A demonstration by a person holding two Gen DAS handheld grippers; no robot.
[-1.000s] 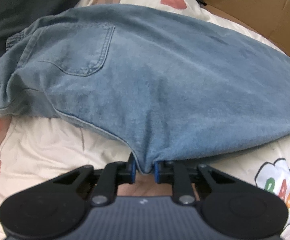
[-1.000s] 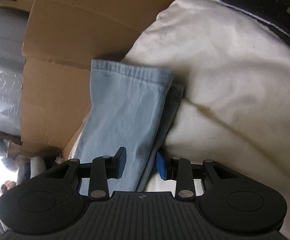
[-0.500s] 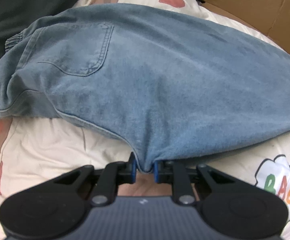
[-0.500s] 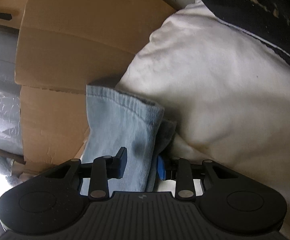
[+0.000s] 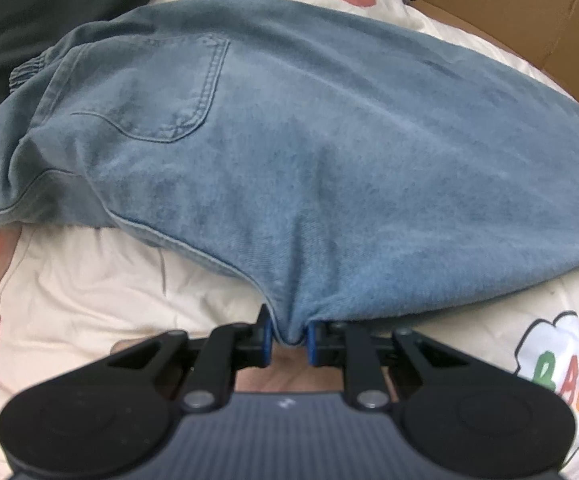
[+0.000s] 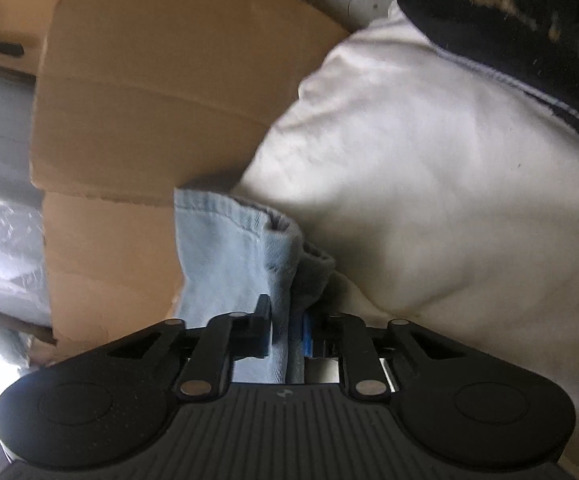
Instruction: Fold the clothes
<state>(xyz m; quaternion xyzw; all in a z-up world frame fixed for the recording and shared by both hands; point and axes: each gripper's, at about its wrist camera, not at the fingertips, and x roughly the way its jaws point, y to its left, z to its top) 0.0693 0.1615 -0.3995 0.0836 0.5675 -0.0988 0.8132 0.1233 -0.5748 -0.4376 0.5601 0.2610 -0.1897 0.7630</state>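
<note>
The left hand-held gripper is clamped on a bunched edge of the blue jeans, its blue pads pinching the denim just as they did a second ago; that view has hardly changed. The jeans lie spread across a cream bedcover printed with pink shapes and coloured letters, back pocket up and elastic waistband toward the left. The right hand-held gripper has closed on the hem end of the jeans' leg; a second ago its fingers stood apart around the cloth, and now they press it from both sides. The cuff, flat and broad before, is crumpled and folded over. A cardboard box stands behind it, with a white duvet to the right.
</note>
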